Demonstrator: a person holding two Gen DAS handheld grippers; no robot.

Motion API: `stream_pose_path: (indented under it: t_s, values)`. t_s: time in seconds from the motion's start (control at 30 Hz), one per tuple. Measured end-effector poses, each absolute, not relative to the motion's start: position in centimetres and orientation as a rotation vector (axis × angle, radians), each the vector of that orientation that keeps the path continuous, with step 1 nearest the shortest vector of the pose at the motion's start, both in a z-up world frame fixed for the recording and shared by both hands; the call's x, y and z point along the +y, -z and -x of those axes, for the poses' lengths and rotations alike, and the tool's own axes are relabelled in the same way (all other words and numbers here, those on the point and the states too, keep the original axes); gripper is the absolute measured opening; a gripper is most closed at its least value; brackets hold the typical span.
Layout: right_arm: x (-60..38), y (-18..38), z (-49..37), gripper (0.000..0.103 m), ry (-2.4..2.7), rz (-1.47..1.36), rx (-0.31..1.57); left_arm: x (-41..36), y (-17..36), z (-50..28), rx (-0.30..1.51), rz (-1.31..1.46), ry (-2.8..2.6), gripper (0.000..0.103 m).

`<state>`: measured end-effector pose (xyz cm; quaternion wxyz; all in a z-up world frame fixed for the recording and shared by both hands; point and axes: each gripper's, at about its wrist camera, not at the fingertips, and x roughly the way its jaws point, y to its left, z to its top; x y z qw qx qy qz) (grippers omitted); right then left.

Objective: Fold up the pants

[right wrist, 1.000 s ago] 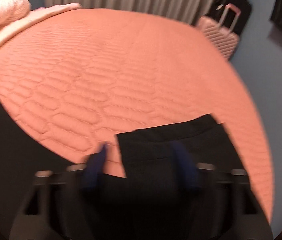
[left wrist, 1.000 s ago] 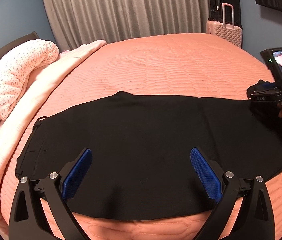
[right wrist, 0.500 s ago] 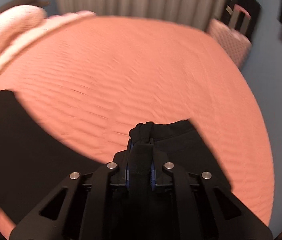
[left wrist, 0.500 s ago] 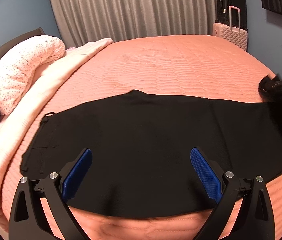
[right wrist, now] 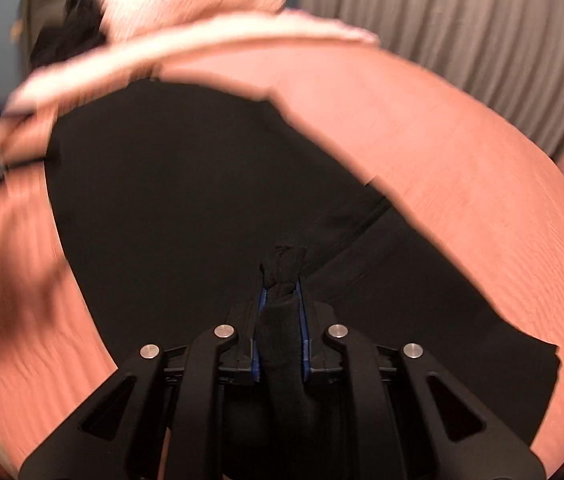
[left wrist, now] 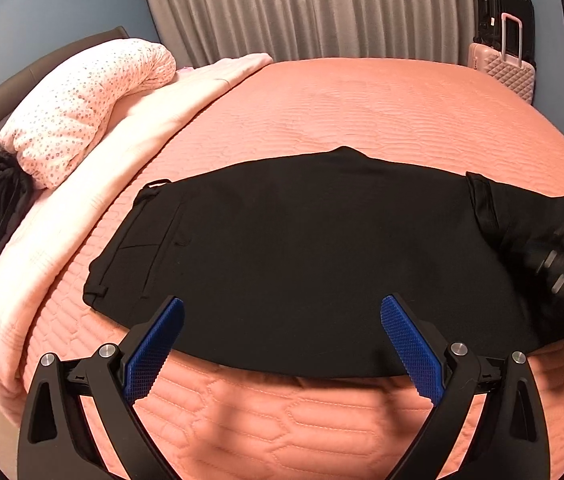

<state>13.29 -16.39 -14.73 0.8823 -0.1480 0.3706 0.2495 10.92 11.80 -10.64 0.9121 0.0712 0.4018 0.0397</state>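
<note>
Lying flat across a salmon quilted bedspread [left wrist: 362,112], black trousers [left wrist: 302,248] are stretching sideways, waistband toward the pink pillow [left wrist: 82,108] and the hem end turned back over the legs at the other side. The right gripper [right wrist: 281,300] is clamping a bunched wad of hem fabric between its closed blue pads and is holding it above the laid-out legs, pointing along the garment's long axis toward the waistband. The left gripper [left wrist: 282,344] is hovering at the near long edge of the trousers, jaws spread wide and holding nothing, with the cloth lying just ahead of its fingers. Judging from this layout, the fold is turning on the right gripper, which is already holding the hem end; the waistband is lying well apart from it, nearer the left gripper.
</note>
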Motion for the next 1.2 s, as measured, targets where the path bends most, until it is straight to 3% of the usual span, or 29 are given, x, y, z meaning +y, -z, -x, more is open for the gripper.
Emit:
stream_pose_path:
  t_s: [0.1, 0.17, 0.2, 0.23, 0.27, 0.5, 0.83, 1.03, 1.2]
  values:
    - [-15.6, 17.1, -14.0, 0.015, -0.534, 0.32, 0.872, 12.1, 11.1, -11.4, 0.832, -0.139, -0.078, 0.098]
    - [-15.2, 18.5, -12.8, 0.028, -0.523, 0.367, 0.815, 12.4, 11.4, -11.7, 0.845, -0.119, -0.072, 0.098]
    - [-15.1, 18.0, -12.3, 0.043, -0.52, 0.365, 0.824, 12.5, 11.4, -11.8, 0.844, -0.105, -0.068, 0.098]
    - [-15.2, 17.3, -11.9, 0.08, -0.516, 0.346, 0.828, 12.7, 11.4, -11.7, 0.841, -0.095, -0.071, 0.098]
    - [-15.7, 16.3, -11.2, 0.091, -0.519, 0.313, 0.796, 13.0, 11.5, -11.7, 0.84, -0.091, -0.08, 0.098]
    - [-16.0, 11.3, -9.5, 0.093, -0.517, 0.184, 0.778, 17.9, 12.7, -10.7, 0.875, -0.062, -0.208, 0.098]
    - [-0.2, 10.7, -11.9, 0.093, -0.572, 0.343, 0.664, 27.8, 15.3, -11.7, 0.905, 0.137, -0.198, 0.098]
    - [9.2, 10.5, -17.3, 0.093, -0.695, 0.416, 0.693, 32.5, 17.1, -14.3, 0.903, 0.398, 0.013, 0.098]
    - [17.3, 12.5, -27.0, 0.093, -0.901, 0.462, 0.86, 32.8, 17.2, -15.7, 0.911, 0.378, 0.046, 0.098]
